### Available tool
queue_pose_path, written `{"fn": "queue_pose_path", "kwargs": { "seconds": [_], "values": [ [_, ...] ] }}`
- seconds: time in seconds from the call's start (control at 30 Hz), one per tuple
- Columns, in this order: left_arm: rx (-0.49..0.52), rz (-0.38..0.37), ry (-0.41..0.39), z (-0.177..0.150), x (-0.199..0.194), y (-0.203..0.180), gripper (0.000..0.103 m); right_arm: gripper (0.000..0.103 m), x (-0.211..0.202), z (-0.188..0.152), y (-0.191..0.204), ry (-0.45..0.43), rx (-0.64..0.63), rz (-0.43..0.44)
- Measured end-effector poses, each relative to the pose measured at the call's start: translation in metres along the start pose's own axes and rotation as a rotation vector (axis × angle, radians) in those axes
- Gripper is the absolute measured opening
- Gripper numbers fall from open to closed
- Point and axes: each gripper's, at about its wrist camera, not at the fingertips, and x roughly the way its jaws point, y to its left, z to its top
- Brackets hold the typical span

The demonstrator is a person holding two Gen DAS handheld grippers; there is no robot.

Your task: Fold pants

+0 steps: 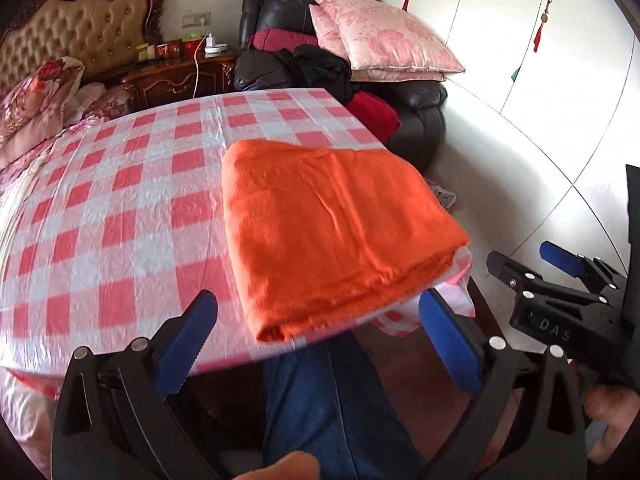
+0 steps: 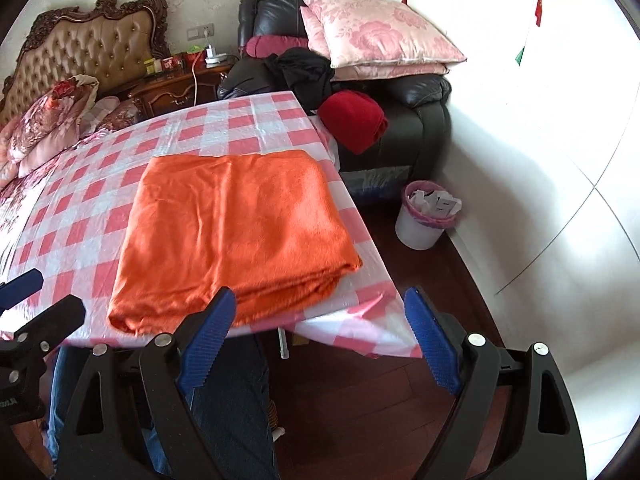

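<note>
Orange pants (image 1: 332, 232) lie folded in a flat rectangle at the near right corner of the table with the red-and-white checked cloth (image 1: 120, 200). They also show in the right wrist view (image 2: 236, 236) on that cloth (image 2: 80, 208). My left gripper (image 1: 320, 332) is open and empty, held just off the table's near edge in front of the pants. My right gripper (image 2: 320, 324) is open and empty, also in front of the near edge. The right gripper (image 1: 532, 264) shows at the right of the left wrist view, the left gripper (image 2: 36, 300) at the left of the right wrist view.
A black armchair (image 2: 416, 120) piled with pink pillows (image 2: 380, 36) and dark and red clothes stands behind the table. A white waste bin (image 2: 424, 216) sits on the wooden floor to the right. A bed and nightstand (image 1: 176, 76) are at the back left. My blue-trousered legs (image 1: 332, 408) are under the table edge.
</note>
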Motion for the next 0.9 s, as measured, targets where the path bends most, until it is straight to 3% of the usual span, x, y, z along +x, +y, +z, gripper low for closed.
{"fn": "queue_pose_path", "kwargs": {
  "seconds": [0.3,0.9],
  "values": [
    [-0.011,-0.032,-0.028,-0.003,-0.021,-0.004,0.101,0.083,-0.021,-0.008,-0.007,-0.031,0.025,0.012],
    [-0.017,-0.007,-0.045,0.002,-0.023,-0.002,0.101,0.083,-0.017,-0.006,-0.006,-0.024,0.025,0.013]
  ]
}}
